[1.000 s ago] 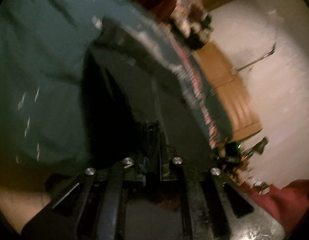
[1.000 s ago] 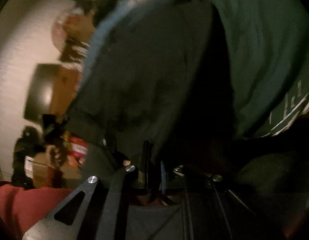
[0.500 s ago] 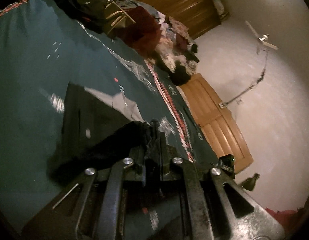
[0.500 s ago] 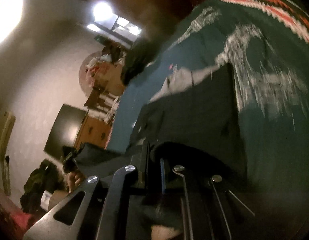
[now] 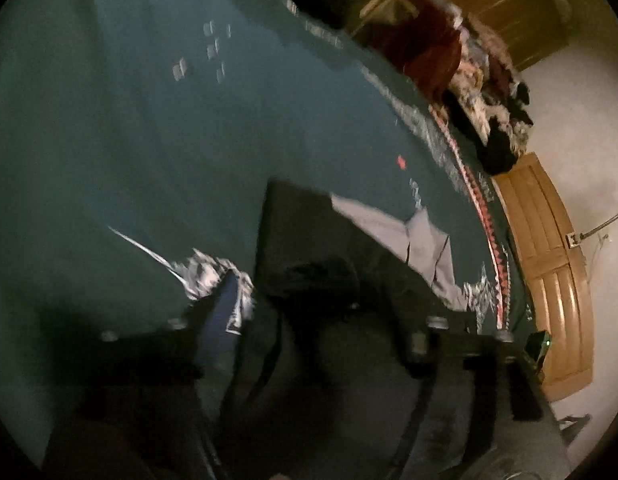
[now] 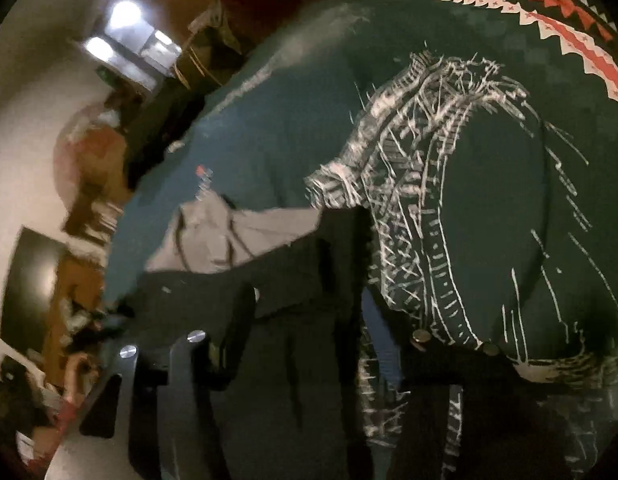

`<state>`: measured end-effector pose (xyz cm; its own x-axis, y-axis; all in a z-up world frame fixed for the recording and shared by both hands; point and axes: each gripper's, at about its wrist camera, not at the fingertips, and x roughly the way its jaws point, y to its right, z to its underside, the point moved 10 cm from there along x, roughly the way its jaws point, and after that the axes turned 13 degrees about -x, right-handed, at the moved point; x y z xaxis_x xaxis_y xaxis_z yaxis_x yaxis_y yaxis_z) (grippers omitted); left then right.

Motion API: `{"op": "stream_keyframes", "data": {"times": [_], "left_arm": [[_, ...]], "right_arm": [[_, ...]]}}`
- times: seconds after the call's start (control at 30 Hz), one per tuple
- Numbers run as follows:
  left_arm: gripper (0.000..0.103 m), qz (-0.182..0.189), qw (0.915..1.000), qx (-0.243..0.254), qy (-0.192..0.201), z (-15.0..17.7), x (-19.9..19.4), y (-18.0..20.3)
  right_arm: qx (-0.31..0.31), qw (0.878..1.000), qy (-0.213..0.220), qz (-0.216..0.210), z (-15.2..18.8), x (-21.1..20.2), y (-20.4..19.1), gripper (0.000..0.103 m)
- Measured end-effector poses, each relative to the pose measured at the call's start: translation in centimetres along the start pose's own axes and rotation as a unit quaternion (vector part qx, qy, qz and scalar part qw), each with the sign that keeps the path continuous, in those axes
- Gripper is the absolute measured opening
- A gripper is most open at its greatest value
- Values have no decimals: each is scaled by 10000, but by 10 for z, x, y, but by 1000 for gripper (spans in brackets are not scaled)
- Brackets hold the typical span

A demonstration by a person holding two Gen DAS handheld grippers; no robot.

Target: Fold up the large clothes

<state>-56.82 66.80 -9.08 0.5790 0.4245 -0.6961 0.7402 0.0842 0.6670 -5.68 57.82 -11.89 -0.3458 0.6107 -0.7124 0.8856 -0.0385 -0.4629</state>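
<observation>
A dark folded garment (image 5: 329,248) with a grey inner part (image 5: 393,236) lies on a teal bedspread (image 5: 129,140). My left gripper (image 5: 309,312) is open, its fingers spread wide on either side of the garment's near edge. In the right wrist view the same garment (image 6: 293,276) lies on the bedspread (image 6: 489,200) with its grey part (image 6: 237,236) at the far side. My right gripper (image 6: 305,336) is open too, with the dark fabric lying between its spread fingers.
The bedspread has white sketch-like prints (image 6: 421,152) and a red and white border (image 6: 549,28). Beyond the bed are piled clothes (image 5: 469,80), a wooden door (image 5: 549,260), a dark screen (image 6: 25,288) and bright ceiling lights (image 6: 125,16).
Both grippers were shut on the dark garment's edge while lowering it onto the bed. Now both have opened wide and the garment lies released on the bedspread.
</observation>
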Motion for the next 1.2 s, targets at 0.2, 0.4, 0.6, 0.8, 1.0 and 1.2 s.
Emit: {"op": "stream_keyframes", "data": {"times": [0.2, 0.4, 0.6, 0.8, 1.0, 1.2], "left_arm": [[65, -55, 9949, 975, 268, 33, -43, 15], [64, 257, 9831, 1601, -846, 157, -25, 10], [30, -224, 9949, 823, -531, 139, -43, -45], [71, 565, 9783, 1889, -632, 181, -36, 44], [24, 177, 9990, 262, -320, 134, -29, -52], [42, -235, 9978, -245, 563, 112, -121, -108]], "right_arm": [[-1227, 9911, 35, 508, 29, 2, -68, 60], [-2354, 9702, 237, -521, 101, 10, -221, 50], [-2739, 9585, -669, -432, 171, 87, -237, 30], [-2930, 9554, 160, -348, 141, 42, -271, 44], [-2775, 9595, -433, -232, 179, 82, -246, 50], [-2561, 9652, -438, 299, 184, 35, -203, 55]]}}
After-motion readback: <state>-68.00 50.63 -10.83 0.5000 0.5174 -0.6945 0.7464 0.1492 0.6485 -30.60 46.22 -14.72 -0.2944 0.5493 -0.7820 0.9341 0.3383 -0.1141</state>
